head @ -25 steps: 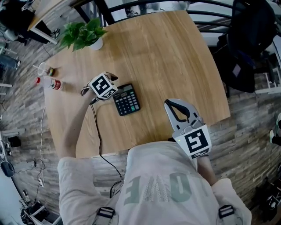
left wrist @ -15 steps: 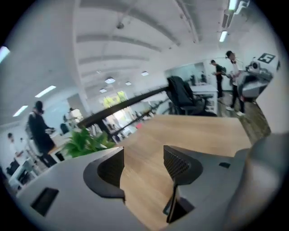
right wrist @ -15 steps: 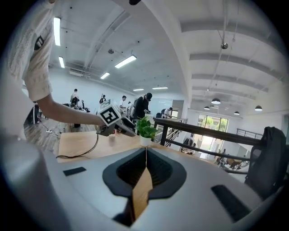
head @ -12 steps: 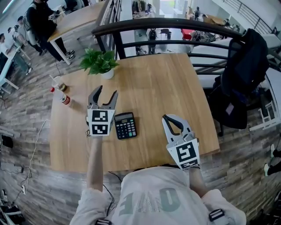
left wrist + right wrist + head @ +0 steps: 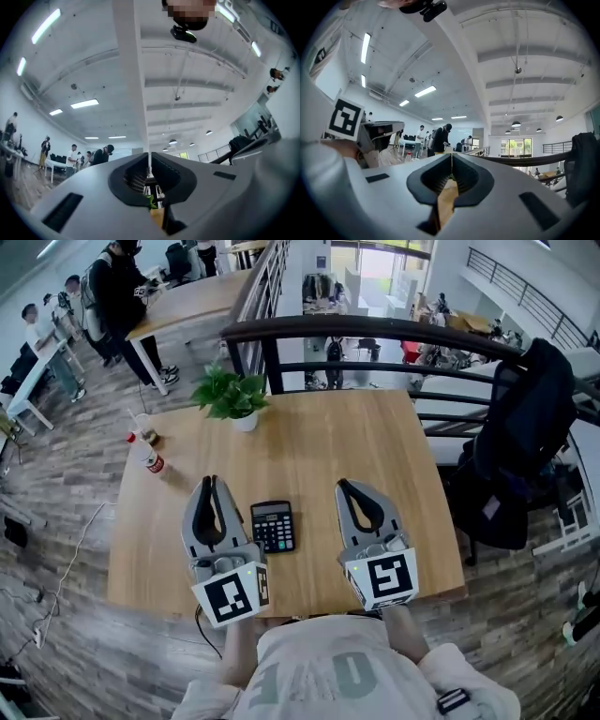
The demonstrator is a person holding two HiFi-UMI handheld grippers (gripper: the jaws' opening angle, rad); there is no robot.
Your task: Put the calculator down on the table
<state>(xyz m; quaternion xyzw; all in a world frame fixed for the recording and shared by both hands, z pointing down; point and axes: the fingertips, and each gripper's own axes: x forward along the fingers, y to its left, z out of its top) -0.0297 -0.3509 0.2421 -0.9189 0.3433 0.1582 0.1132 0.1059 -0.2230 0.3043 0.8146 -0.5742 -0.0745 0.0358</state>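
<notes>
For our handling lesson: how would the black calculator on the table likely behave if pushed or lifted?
The calculator lies flat, so it would probably slide, not roll or tip. Its slab-like case suggests it stays stiff when lifted.

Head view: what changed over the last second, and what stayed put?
The left claw moved away from the calculator, rising and pulling back toward the person. Its jaws have just been closing, with nothing between them. The right claw rose a little, shut and empty throughout. The calculator stayed flat on the table, untouched. The plant and bottle did not move.
</notes>
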